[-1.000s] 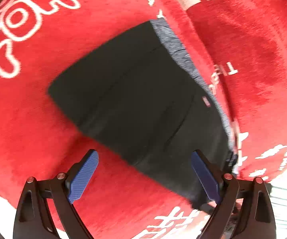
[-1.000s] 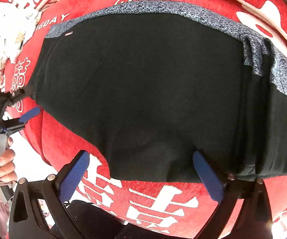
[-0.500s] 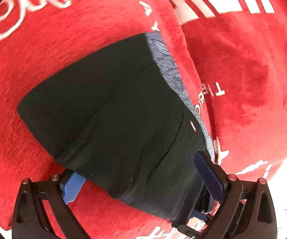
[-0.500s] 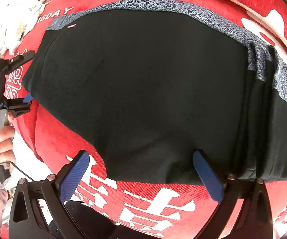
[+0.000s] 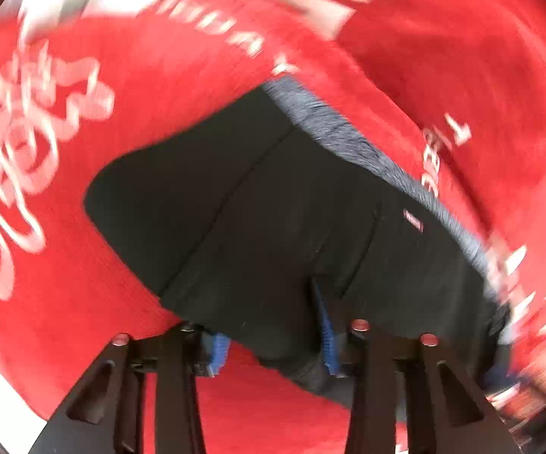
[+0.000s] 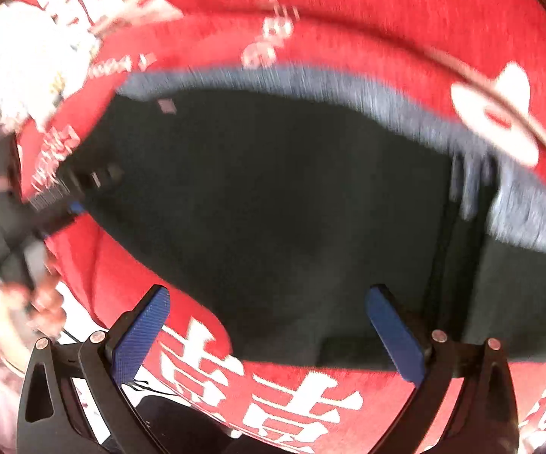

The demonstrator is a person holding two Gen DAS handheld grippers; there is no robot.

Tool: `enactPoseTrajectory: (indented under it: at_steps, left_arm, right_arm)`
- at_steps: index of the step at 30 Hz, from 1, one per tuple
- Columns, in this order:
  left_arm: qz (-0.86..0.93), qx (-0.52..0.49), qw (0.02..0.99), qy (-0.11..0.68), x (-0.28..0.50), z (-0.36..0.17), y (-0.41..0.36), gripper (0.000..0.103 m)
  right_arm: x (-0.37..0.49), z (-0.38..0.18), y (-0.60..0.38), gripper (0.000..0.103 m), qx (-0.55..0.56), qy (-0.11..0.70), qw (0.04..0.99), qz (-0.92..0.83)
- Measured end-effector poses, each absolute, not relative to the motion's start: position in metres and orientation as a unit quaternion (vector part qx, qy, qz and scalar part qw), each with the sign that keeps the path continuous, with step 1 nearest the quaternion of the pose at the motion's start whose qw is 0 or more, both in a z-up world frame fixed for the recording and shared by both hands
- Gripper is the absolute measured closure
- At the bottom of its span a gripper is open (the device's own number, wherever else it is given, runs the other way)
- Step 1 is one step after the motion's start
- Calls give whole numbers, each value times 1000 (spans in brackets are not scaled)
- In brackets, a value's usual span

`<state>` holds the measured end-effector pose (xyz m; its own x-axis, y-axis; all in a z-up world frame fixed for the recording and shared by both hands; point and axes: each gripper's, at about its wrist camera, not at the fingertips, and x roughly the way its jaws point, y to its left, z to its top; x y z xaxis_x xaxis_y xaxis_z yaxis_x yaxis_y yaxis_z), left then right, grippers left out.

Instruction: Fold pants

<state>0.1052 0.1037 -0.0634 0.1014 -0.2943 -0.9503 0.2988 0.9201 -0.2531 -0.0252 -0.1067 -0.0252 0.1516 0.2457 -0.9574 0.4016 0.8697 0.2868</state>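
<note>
Black pants (image 5: 273, 208) with a grey waistband (image 5: 348, 140) lie folded on a red cover. My left gripper (image 5: 273, 344) is at their near edge, its jaws closing with the cloth bunched between the blue pads (image 5: 326, 336). In the right wrist view the pants (image 6: 292, 189) fill the middle, with the waistband (image 6: 311, 87) along the far side. The right gripper (image 6: 269, 336) hovers open over the near hem, nothing between its fingers. The left gripper (image 6: 72, 204) shows at the pants' left end, held by a hand (image 6: 42, 295).
The red plush cover (image 5: 64, 321) with white characters lies under everything and runs past the pants on all sides (image 6: 348, 19). A white patch (image 6: 27, 56) shows at the far left. Both views are motion-blurred.
The left jaws have gone from wide open around the pants' edge to narrow, with cloth gathered between them. The right gripper has lifted slightly and stays open.
</note>
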Motion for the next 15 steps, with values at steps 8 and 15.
enactPoseTrajectory:
  at_steps: [8, 15]
  left_arm:
    - [-220, 276, 794, 495, 50, -46, 50, 66]
    - [-214, 329, 800, 454, 34, -44, 46, 66]
  right_arm:
    - [95, 10, -94, 0, 269, 646, 710, 76]
    - [188, -16, 5, 0, 200, 714, 643, 190]
